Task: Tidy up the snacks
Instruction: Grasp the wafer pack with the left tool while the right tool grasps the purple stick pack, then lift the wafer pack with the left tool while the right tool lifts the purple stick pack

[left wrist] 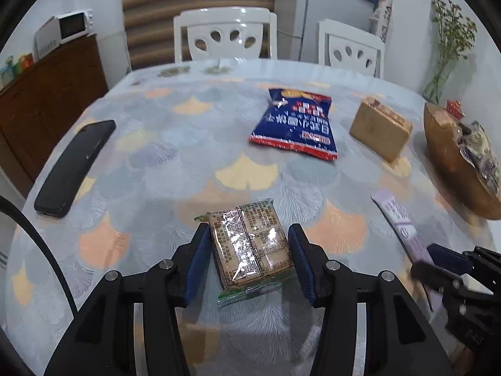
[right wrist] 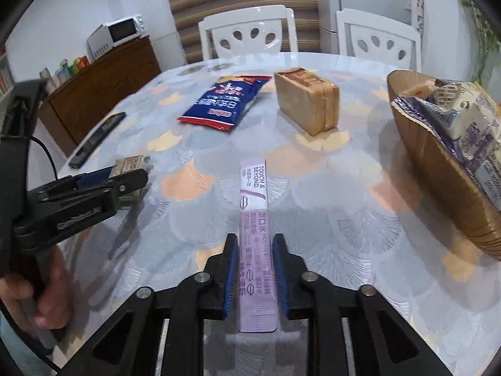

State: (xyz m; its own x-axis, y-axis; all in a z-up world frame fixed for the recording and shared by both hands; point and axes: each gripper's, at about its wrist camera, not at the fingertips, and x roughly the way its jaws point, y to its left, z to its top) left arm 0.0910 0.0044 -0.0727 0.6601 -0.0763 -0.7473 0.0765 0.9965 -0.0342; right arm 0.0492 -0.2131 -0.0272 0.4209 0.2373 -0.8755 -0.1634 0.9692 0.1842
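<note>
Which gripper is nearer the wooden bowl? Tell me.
Right. The right gripper, holding the purple sachet, is just left of the wooden bowl; the left gripper, holding a cracker pack, sits farther left.

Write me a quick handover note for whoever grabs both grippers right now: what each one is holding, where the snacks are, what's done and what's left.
Left gripper: shut on a clear-wrapped cracker pack, held above the table.
Right gripper: a purple sachet sits between its pads; it looks gripped, with the far end sticking out forward.
Basket on the right already holds a few wrapped snacks.
Still loose on the table: the blue bag and the tan biscuit block, side by side at the far end.
A black phone lies at the left edge; probably leave it.
Next, likely: carry both held items to the basket, then fetch the other two.
</note>
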